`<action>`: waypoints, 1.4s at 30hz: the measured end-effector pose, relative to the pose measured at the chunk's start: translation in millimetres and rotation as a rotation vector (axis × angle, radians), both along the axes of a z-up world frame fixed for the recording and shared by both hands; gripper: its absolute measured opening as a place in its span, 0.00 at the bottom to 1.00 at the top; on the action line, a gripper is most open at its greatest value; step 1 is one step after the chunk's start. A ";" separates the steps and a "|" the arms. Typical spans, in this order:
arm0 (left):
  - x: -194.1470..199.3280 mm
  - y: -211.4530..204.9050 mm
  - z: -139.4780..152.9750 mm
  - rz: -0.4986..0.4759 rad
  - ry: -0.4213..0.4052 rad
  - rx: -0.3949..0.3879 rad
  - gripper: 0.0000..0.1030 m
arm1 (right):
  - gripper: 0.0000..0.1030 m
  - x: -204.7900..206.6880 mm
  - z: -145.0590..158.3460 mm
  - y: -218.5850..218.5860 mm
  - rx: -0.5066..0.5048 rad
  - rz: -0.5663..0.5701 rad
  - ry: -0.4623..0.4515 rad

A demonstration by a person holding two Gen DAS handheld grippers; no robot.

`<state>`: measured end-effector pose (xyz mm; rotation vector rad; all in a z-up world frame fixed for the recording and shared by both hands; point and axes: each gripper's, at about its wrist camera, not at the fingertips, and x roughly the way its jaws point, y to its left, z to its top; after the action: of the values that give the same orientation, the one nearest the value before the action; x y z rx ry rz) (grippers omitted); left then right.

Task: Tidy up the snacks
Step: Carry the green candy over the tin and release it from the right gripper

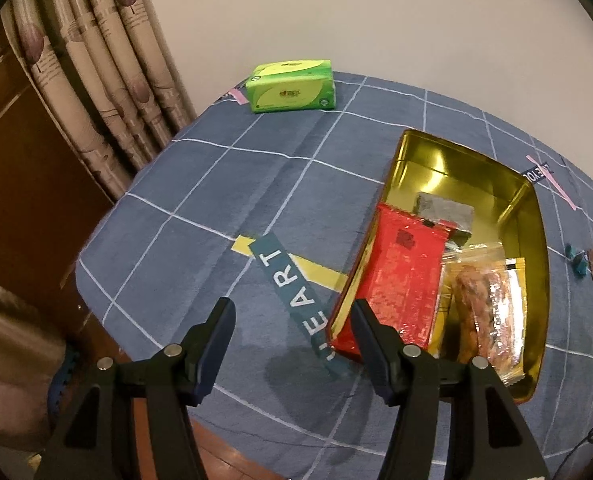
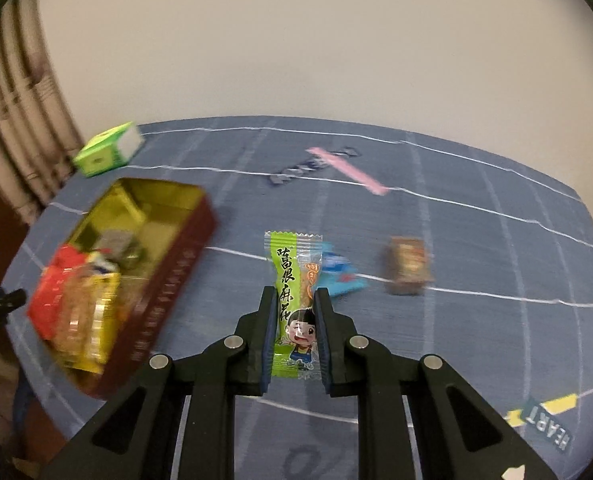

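Blue checked tablecloth (image 1: pixel 256 168); curtain (image 1: pixel 96 80); pale wall (image 1: pixel 376 12).

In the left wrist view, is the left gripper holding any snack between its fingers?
No. The left gripper stands open with only the blue tablecloth between its fingers, beside the gold tin.

The shiny gold rectangular tin (image 2: pixel 152 208) and its contents are motion-blurred in the right wrist view. The small brown wrapped snack (image 2: pixel 408 266) is illegible. The crumpled blue wrapper (image 2: pixel 342 276) lies partly hidden behind the green printed snack packet (image 2: pixel 294 292).
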<state>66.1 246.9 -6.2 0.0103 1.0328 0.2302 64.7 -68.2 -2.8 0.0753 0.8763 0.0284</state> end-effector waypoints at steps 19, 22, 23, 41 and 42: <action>1.8 22.8 -6.6 0.088 0.026 -0.041 0.60 | 0.16 26.5 -2.4 99.0 -0.002 0.161 0.041; 1.9 26.1 -7.7 0.105 0.031 -0.042 0.60 | 0.16 31.5 -7.1 110.2 -0.016 0.177 0.054; 1.9 26.9 -7.5 0.108 0.030 -0.046 0.60 | 0.16 32.4 -8.0 112.2 -0.016 0.178 0.055; 1.7 28.0 -7.4 0.109 0.030 -0.061 0.60 | 0.16 45.1 -18.7 137.9 -0.029 0.170 0.079; 1.6 27.8 -7.5 0.110 0.031 -0.061 0.60 | 0.16 45.6 -18.7 138.4 -0.030 0.168 0.079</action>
<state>67.7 274.7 -13.8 -0.0988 1.0716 0.2987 110.3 70.1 -21.5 -0.0256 0.9598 0.1708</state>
